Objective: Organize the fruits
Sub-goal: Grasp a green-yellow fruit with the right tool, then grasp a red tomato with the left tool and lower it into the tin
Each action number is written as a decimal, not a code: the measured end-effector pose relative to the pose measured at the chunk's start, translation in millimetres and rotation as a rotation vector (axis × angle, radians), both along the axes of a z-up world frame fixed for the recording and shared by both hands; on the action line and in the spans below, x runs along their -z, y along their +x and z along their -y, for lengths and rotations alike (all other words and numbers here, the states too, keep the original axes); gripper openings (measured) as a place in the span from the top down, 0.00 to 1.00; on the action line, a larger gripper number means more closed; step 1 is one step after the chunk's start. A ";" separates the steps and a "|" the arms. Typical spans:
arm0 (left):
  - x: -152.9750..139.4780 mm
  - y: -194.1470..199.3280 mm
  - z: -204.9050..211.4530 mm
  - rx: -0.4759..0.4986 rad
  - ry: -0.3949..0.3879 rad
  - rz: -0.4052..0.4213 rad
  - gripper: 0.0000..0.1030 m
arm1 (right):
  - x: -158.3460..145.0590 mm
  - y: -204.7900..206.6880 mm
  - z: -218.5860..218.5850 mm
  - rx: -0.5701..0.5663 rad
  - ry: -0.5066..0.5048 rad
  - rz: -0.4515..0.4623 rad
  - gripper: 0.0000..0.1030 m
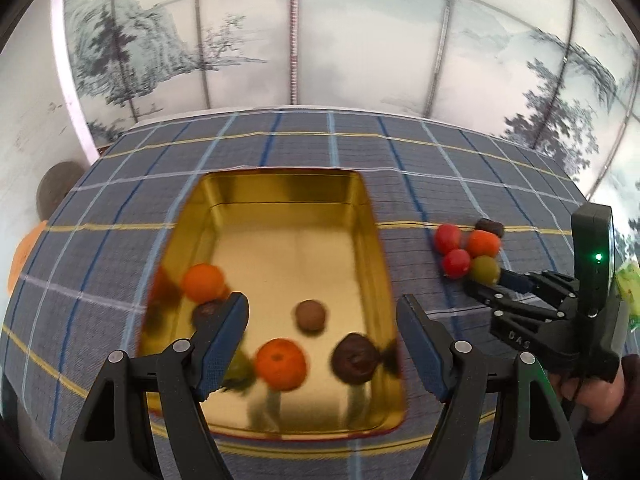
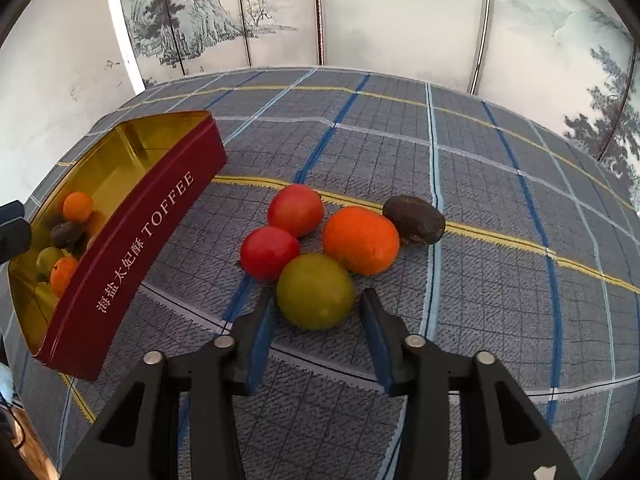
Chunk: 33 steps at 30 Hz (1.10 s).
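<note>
A gold-lined red toffee tin (image 1: 296,184) lies on the checked cloth and holds several fruits, among them two oranges (image 1: 281,363) and dark fruits (image 1: 355,358). My left gripper (image 1: 322,338) is open and empty above the tin's near end. In the right wrist view a green fruit (image 2: 315,290) sits between the open fingers of my right gripper (image 2: 318,316), without clear contact. Behind it lie two red fruits (image 2: 295,209), an orange (image 2: 361,240) and a dark brown fruit (image 2: 414,219). The tin (image 2: 132,236) stands to the left.
A grey-blue checked cloth (image 2: 500,280) covers the table. A painted folding screen (image 1: 320,40) stands behind the far edge. The right gripper (image 1: 486,286) shows in the left wrist view next to the fruit cluster. An orange object (image 1: 24,256) lies off the table's left edge.
</note>
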<state>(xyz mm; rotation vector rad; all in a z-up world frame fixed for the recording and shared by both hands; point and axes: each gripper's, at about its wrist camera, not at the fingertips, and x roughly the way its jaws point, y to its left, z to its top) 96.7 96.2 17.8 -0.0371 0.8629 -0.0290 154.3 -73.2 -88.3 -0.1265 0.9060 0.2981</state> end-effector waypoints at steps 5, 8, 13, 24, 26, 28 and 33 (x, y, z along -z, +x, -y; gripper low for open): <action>0.5 13.0 40.3 0.067 0.019 0.002 0.26 | -2.0 -5.3 14.4 0.010 0.042 -0.005 0.68; 0.6 21.3 64.2 0.109 0.029 0.008 0.26 | -6.5 -9.9 35.5 0.051 0.023 0.018 0.68; 10.8 40.4 97.6 0.164 0.046 -0.015 0.26 | -10.4 -7.4 81.9 0.155 -0.020 0.038 0.68; 48.4 82.4 131.4 0.217 0.096 -0.095 0.47 | 0.6 -9.6 113.2 0.214 -0.029 0.046 0.68; 53.9 90.0 132.5 0.215 0.088 -0.113 0.48 | 0.7 -9.5 115.1 0.214 -0.020 0.043 0.68; 57.7 94.5 134.9 0.218 0.091 -0.120 0.50 | 1.1 -10.1 116.0 0.214 -0.013 0.041 0.67; 64.9 100.5 140.0 0.229 0.090 -0.135 0.68 | 0.6 -9.9 115.3 0.215 -0.016 0.040 0.67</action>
